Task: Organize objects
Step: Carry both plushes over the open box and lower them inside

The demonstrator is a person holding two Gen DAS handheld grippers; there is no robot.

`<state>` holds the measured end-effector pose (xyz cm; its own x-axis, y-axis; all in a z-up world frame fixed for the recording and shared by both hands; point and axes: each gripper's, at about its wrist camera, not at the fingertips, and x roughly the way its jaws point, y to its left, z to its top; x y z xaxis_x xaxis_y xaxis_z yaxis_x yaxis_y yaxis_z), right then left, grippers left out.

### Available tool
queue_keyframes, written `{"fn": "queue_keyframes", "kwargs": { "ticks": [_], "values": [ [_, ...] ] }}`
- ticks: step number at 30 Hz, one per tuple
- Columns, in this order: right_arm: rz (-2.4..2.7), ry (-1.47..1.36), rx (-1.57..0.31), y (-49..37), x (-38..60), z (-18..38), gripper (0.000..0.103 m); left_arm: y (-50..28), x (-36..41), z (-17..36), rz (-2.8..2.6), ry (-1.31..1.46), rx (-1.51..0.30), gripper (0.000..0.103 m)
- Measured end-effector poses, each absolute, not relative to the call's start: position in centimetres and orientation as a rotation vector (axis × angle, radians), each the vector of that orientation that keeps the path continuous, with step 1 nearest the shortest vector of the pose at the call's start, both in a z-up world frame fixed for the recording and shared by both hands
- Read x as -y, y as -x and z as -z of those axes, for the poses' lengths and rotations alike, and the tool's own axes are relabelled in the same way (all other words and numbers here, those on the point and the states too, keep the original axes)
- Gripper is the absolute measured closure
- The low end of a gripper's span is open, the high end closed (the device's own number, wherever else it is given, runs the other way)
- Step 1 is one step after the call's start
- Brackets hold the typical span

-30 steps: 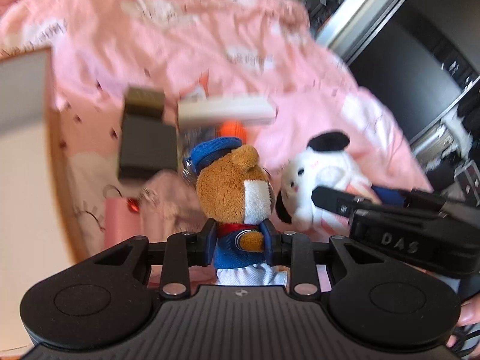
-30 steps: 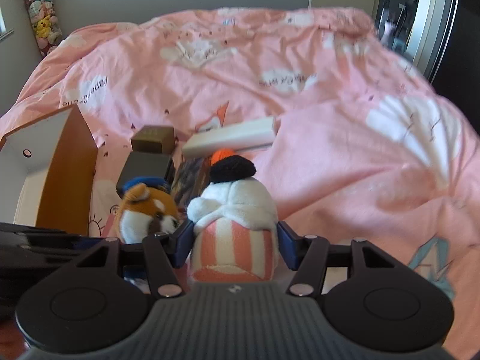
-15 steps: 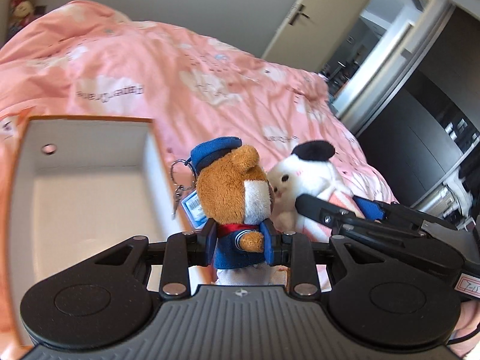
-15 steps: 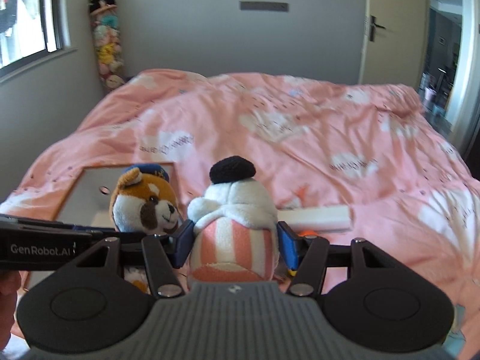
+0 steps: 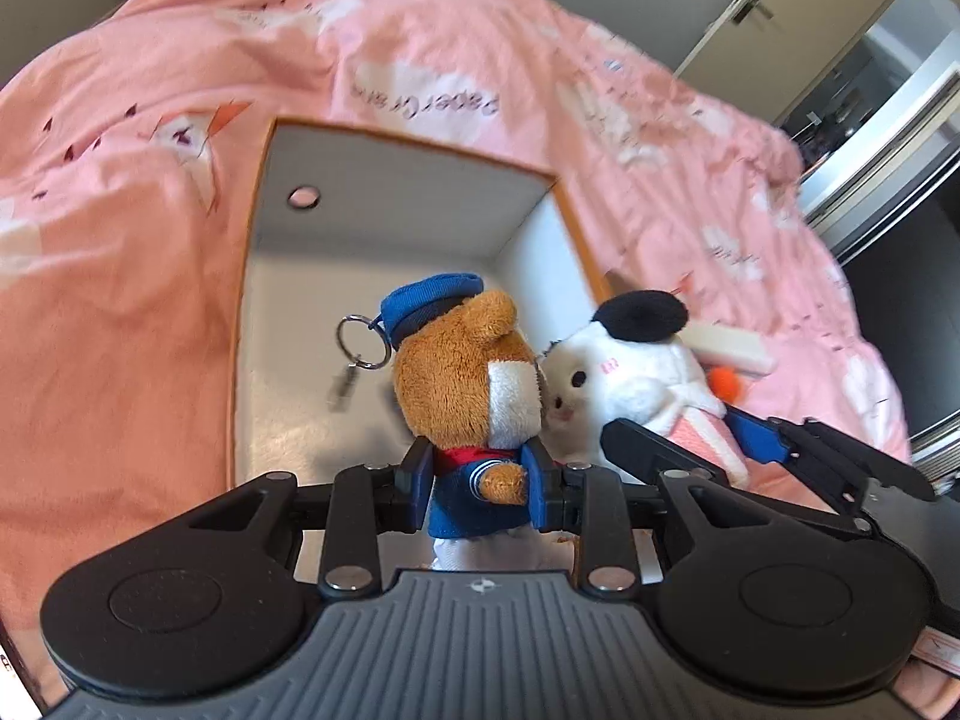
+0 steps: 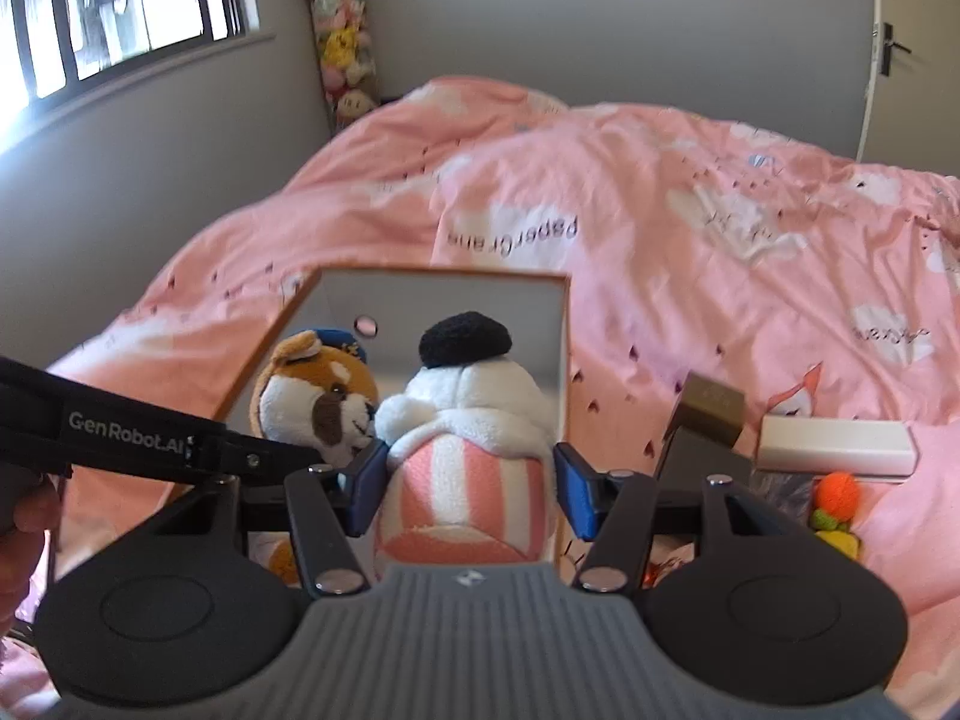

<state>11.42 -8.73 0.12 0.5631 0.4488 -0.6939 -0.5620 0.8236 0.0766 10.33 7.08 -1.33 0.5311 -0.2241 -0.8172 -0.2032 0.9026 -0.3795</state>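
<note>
- Both jaws were clamped: your left gripper (image 5: 480, 495) held the bear keychain plush (image 5: 465, 372), your right gripper (image 6: 468, 489) the white dog plush (image 6: 465, 420).
- You had both over the open white box (image 5: 384, 192); next, lower and release inside, I'd judge.

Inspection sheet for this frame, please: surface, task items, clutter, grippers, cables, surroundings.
Surface: pink duvet on a bed.
Job's things: bear plush and white plush, both over the open white box.
Clutter: brown box, dark box, cream bar, orange pom-pom toy, all beside the box.
Grippers: left gripper shut on bear plush; right gripper shut on white plush.
Cables: nothing seen.
Surroundings: window, plush column, door.
</note>
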Motion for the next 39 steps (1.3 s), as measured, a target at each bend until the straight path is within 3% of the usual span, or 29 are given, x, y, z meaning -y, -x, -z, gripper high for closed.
{"fn": "queue_keyframes", "kwargs": {
  "ticks": [14,29,34,39],
  "values": [
    [-0.627,0.378,-0.829,-11.3,6.5,5.5,0.043,-10.9,-7.7,6.2,0.072,0.504,-1.213,0.068],
    [-0.707,0.486,-0.914,-11.0,6.7,5.3,0.040,-10.4,-6.4,7.2,0.063,0.432,-1.245,0.068],
    [-0.724,0.484,-0.916,-10.3,7.4,4.2,0.033,-10.3,-5.7,7.5,0.048,0.417,-1.247,0.068],
    [-0.745,0.476,-0.932,-10.3,8.4,3.4,0.046,-10.0,-5.9,7.4,0.043,0.427,-1.235,0.068]
  ]
}}
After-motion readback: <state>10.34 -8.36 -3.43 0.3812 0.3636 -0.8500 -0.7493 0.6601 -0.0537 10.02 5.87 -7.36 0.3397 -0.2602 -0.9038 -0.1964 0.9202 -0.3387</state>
